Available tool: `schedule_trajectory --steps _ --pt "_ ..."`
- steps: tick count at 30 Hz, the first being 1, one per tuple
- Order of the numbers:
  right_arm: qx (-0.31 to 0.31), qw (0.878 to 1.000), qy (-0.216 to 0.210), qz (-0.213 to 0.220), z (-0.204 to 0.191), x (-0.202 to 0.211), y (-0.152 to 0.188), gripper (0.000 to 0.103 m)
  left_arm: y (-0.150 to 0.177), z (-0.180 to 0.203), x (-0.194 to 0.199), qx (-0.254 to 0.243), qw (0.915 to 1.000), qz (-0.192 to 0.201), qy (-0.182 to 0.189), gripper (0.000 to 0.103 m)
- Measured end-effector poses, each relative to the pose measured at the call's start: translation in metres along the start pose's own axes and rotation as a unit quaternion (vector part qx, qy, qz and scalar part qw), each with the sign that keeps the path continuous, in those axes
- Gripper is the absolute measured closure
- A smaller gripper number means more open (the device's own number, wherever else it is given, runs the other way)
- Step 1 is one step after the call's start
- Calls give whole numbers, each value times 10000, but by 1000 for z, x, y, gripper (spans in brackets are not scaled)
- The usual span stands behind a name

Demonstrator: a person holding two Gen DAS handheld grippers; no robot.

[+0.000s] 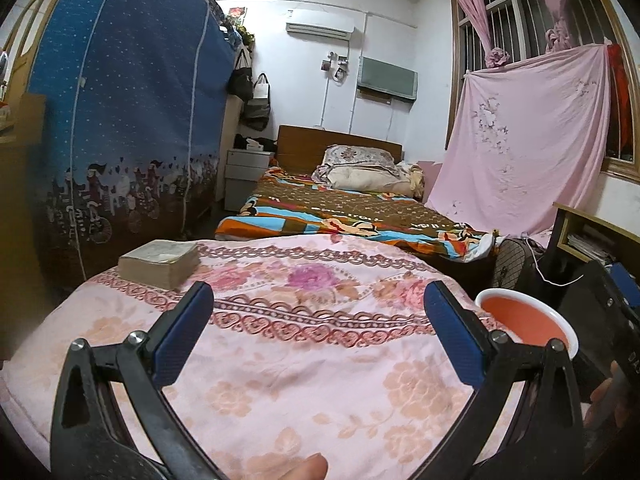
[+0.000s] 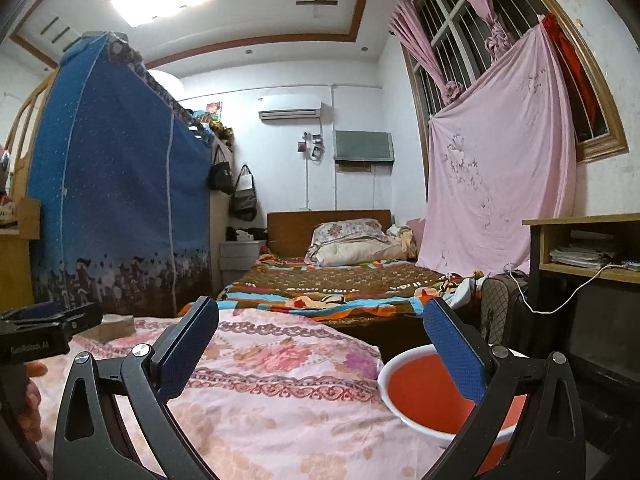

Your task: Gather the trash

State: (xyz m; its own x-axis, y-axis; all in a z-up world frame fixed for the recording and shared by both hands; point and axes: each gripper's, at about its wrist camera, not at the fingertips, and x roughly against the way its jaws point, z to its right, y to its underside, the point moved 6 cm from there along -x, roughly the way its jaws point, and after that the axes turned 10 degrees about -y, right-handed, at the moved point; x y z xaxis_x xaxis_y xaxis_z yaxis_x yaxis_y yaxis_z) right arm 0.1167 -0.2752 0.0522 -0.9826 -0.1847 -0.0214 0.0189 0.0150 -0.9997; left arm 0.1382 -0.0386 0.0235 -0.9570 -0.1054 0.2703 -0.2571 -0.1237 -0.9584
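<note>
Bedroom clutter frames everything: a blue fabric wardrobe (image 1: pixel 132 120) fills the left side, a bed with a patterned blanket (image 1: pixel 352 216) runs to the far wall, and in front lies a surface draped in a pink floral cloth (image 1: pixel 304 320), whose nature underneath I cannot tell.

Furthest left on that cloth sits a thick, worn book (image 1: pixel 160 262) near the far edge. It looks more like a belonging than trash, and mistaking it for litter is one way this could go wrong. The left gripper (image 1: pixel 320 336) hovers low over the cloth with its jaws spread wide and nothing between them. In the right wrist view the right gripper (image 2: pixel 320 356) is likewise wide and empty, and the left tool shows only as a dark body at the left edge.

At the right edge rests a white bowl with an orange-red inside (image 2: pixel 432 396) (whether that colour is liquid or just the lining is not clear). No crumpled paper, wrapper or other obvious trash appears on the cloth in either view, so the task's thing is not in sight, and neither is a bin.

The chief risk, as I judge it, is the bowl: it sits at the cloth's edge just beside the right jaw, and a sideways sweep could tip it over. Soft cloth could also snag in closing jaws.
</note>
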Motion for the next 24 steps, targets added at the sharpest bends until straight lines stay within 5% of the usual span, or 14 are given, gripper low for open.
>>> schedule_trajectory --steps 24 --pt "30 9999 -63 -97 -26 18 37 0 33 -15 16 -390 9987 158 -295 11"
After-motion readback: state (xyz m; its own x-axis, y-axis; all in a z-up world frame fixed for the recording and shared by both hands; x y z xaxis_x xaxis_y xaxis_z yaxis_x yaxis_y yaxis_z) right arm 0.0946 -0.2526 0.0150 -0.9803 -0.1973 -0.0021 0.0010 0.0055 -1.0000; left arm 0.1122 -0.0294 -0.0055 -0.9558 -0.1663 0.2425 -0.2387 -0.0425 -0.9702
